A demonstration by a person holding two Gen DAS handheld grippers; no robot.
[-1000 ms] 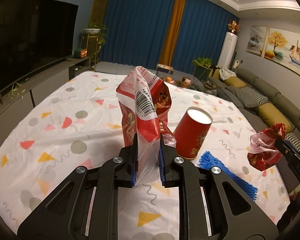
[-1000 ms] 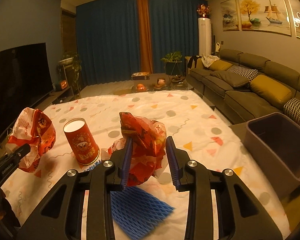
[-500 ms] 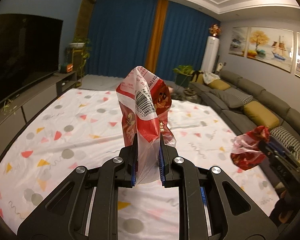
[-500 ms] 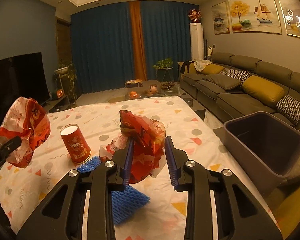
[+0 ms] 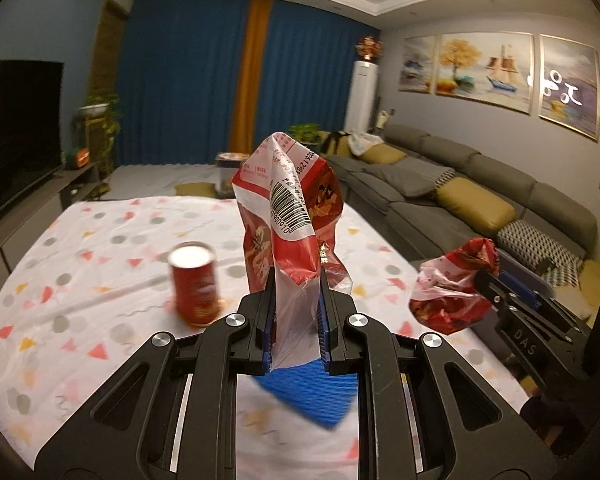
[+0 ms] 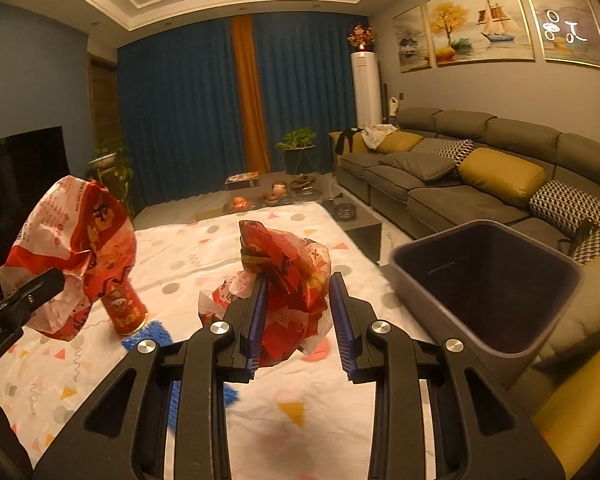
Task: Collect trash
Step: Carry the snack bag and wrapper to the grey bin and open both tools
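Observation:
My left gripper is shut on a red and white snack bag with a barcode and holds it upright above the table. My right gripper is shut on a crumpled red wrapper, also held in the air; that wrapper shows in the left wrist view at right. The left gripper's bag shows in the right wrist view at left. A red paper cup stands on the table, with blue foam netting lying near it. A dark grey bin stands open to the right of the table.
The table wears a white cloth with coloured triangles and dots. A grey sofa with yellow cushions runs along the right wall. A TV on a low unit is at the left. A glass coffee table stands beyond the table.
Both grippers have risen and swung to the right with their trash. The bin now looks larger and nearer in the right wrist view. The cup now lies to the left of the left gripper.

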